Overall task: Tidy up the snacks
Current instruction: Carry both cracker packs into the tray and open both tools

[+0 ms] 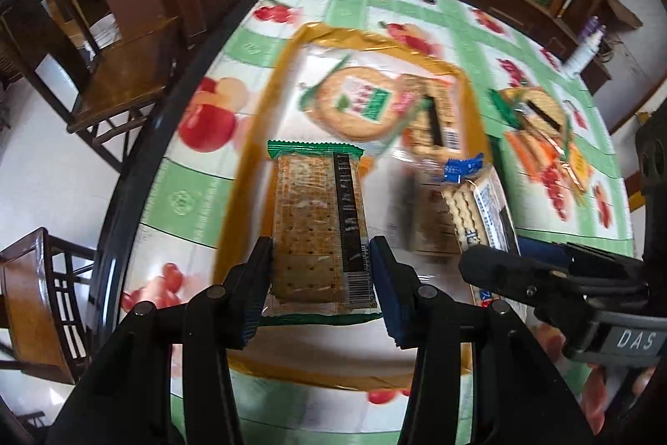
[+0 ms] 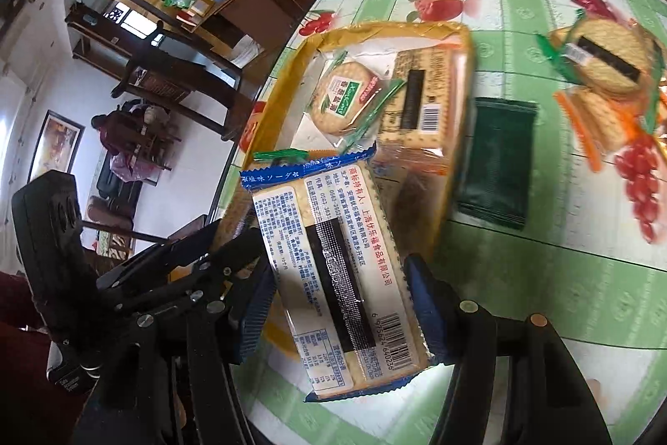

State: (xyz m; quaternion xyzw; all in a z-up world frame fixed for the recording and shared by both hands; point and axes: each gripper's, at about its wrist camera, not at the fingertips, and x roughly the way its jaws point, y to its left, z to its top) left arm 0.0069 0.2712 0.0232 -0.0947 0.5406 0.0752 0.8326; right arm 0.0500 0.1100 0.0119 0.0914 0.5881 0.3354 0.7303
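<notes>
My left gripper [image 1: 321, 261] is shut on a green-edged cracker pack [image 1: 317, 224], held over the yellow-rimmed tray [image 1: 250, 136]. My right gripper [image 2: 339, 286] is shut on a blue-edged soda cracker pack [image 2: 333, 270], held above the tray's near corner; it also shows in the left wrist view [image 1: 479, 207]. In the tray [image 2: 283, 86] lie a round biscuit pack [image 1: 354, 103] [image 2: 342, 99] and a square cracker pack [image 1: 433, 119] [image 2: 421, 99].
On the fruit-print tablecloth [image 2: 562, 278] right of the tray lie a dark green sachet [image 2: 496, 161], a round biscuit pack [image 2: 608, 53] and orange-edged packs [image 2: 604, 119]; these also show in the left wrist view [image 1: 537, 119]. Wooden chairs [image 1: 121, 86] stand left of the table.
</notes>
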